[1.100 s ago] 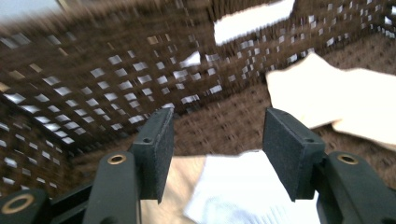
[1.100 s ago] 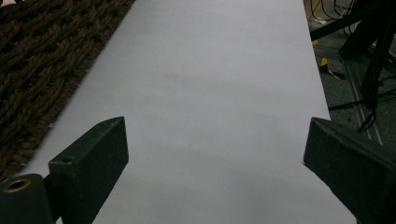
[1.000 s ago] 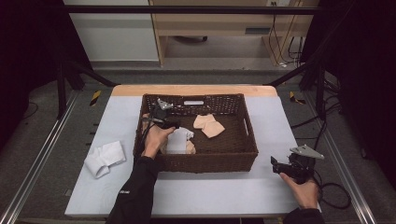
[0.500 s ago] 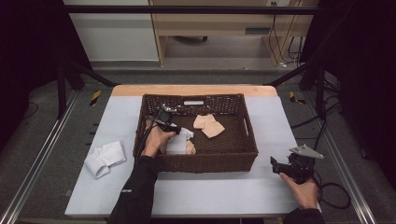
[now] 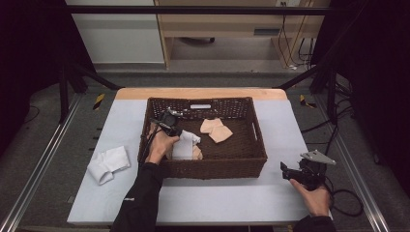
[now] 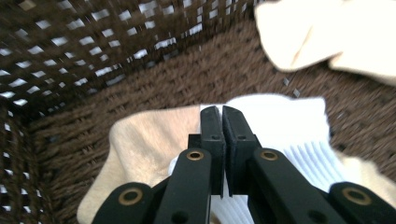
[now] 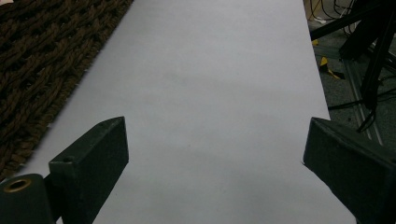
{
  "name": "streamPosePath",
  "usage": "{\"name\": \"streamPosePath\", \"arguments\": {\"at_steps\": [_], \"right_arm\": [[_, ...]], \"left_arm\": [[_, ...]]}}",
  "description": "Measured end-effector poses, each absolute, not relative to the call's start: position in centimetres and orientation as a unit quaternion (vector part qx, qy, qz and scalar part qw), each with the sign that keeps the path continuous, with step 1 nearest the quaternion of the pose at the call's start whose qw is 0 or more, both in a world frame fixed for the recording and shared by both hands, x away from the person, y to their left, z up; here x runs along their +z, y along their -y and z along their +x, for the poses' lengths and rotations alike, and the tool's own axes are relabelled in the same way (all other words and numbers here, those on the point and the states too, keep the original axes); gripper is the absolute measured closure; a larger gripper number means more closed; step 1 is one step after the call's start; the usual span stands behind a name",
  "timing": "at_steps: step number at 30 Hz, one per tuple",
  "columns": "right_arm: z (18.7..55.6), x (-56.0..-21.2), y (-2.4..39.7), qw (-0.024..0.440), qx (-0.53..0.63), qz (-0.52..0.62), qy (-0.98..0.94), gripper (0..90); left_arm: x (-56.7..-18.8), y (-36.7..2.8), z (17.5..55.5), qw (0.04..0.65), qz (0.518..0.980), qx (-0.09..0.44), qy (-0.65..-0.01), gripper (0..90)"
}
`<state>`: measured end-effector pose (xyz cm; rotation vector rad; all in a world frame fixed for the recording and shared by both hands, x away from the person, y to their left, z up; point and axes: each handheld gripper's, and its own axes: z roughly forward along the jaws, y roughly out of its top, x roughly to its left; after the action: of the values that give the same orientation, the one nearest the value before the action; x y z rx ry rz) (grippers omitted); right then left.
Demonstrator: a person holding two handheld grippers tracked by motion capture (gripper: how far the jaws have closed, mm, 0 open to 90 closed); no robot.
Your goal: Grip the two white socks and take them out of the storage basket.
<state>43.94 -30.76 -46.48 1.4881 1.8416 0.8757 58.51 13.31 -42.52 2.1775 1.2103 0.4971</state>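
While the right tongs (image 5: 285,170) rest wide open on the bench (image 5: 232,198), the left tongs (image 6: 222,122), just closed, pinch the white sock (image 6: 285,126) inside the wicker basket (image 5: 212,166), atop a beige sock (image 6: 140,149).

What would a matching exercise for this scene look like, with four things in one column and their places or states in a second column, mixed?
Things:
1. white sock
2. left gripper
3. right gripper
4. folded white socks

Places or states:
A. jaws wide apart, above the bare table
B. on the table, left of the basket
C. in the basket, pinched between black jaws
D. jaws just closed together, inside the basket

Pairs: 1-C, 2-D, 3-A, 4-B
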Motion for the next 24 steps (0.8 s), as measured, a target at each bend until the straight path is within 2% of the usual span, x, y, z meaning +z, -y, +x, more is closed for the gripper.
{"name": "streamPosePath", "arguments": {"at_steps": [12,17,24], "right_arm": [[43.9,-46.4,30.8,0.306,0.331,0.562,-0.693,7.0],[43.9,-46.4,30.8,0.306,0.332,0.563,-0.692,7.0],[43.9,-46.4,30.9,0.308,0.332,0.563,-0.692,7.0]], "left_arm": [[-38.2,-13.8,56.1,0.447,0.756,0.23,-0.419,87.9],[-35.4,-14.5,54.3,0.496,0.727,0.255,-0.4,87.9],[-32.2,-15.2,52.1,0.539,0.702,0.264,-0.383,88.0]]}}
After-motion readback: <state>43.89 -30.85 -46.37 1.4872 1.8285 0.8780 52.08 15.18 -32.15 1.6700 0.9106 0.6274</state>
